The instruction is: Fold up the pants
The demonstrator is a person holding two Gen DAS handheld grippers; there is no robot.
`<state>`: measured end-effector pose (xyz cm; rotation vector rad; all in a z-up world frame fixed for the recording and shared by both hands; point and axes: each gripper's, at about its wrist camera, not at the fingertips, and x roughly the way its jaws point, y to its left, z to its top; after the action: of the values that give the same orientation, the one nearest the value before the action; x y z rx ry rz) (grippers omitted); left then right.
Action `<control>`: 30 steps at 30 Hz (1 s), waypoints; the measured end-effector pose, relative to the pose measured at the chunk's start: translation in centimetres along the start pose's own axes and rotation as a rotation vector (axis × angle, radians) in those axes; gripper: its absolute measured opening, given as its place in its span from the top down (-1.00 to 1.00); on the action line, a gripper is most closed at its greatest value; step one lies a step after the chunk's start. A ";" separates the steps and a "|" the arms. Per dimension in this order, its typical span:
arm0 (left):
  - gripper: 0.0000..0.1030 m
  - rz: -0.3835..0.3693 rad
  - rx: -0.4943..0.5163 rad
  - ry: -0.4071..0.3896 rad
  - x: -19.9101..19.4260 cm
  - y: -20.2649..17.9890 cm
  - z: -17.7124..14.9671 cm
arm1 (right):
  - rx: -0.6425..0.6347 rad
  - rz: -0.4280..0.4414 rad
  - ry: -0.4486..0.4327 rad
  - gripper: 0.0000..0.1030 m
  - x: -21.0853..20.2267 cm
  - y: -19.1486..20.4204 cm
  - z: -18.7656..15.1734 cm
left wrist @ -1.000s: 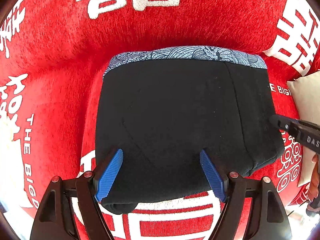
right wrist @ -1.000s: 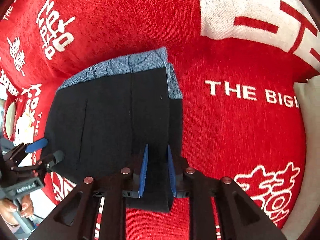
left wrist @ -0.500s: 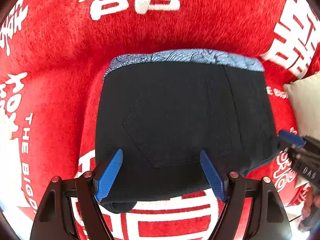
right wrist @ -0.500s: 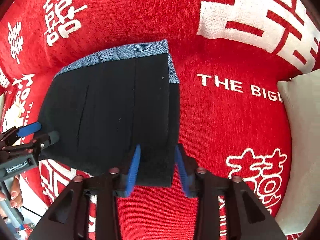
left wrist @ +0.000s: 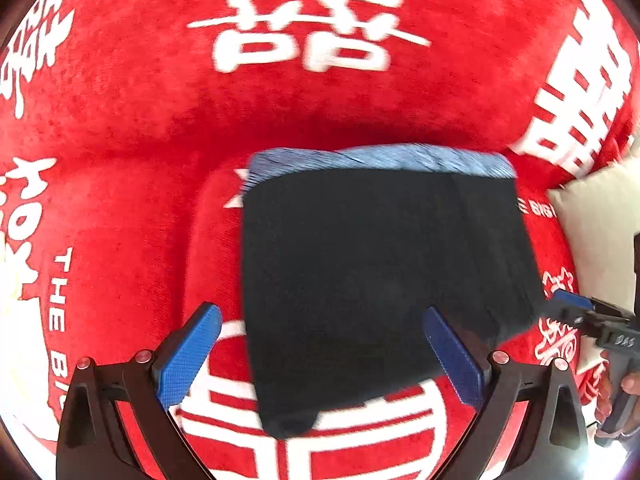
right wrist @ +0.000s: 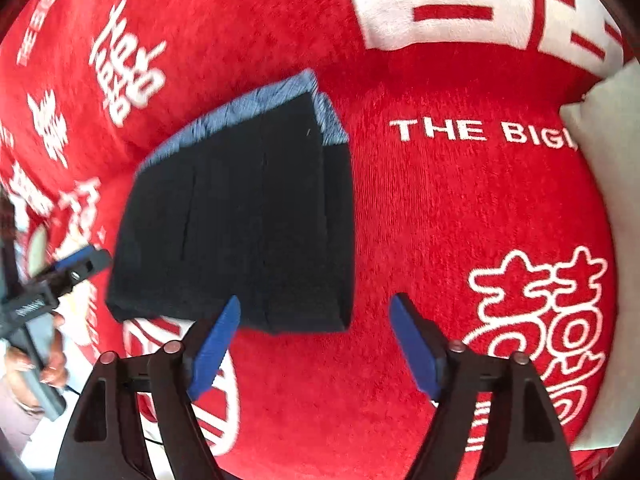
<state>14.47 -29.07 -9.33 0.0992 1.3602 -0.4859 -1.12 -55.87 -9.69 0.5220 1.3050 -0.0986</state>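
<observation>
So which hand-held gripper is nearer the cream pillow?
Right. The right hand-held gripper hangs open between the folded pants and the pillow; the left hand-held gripper is beyond the pants.

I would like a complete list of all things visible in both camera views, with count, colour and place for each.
folded black fabric pants: one, black with a blue patterned band along the far edge, lying flat on the red cover.
red plush cover with white lettering: one, red and white, under everything.
cream cushion: one, off-white, at the right edge beside the pants.
left tongs: one, black with blue pads, open, jaws just opening wider, over the near edge of the pants without pressing on them.
right tongs: one, black with blue pads, open, jaws just opening, at the pants' near right corner, not gripping.
</observation>
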 end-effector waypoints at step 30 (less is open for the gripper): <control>-0.60 -0.261 0.015 0.157 9.4 2.4 3.6 | 0.151 0.400 0.117 -0.15 7.4 -4.1 5.7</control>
<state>19.85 -30.76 -17.98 -0.0301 1.5326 -0.7192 4.53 -60.22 -16.91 0.9199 1.2881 0.1692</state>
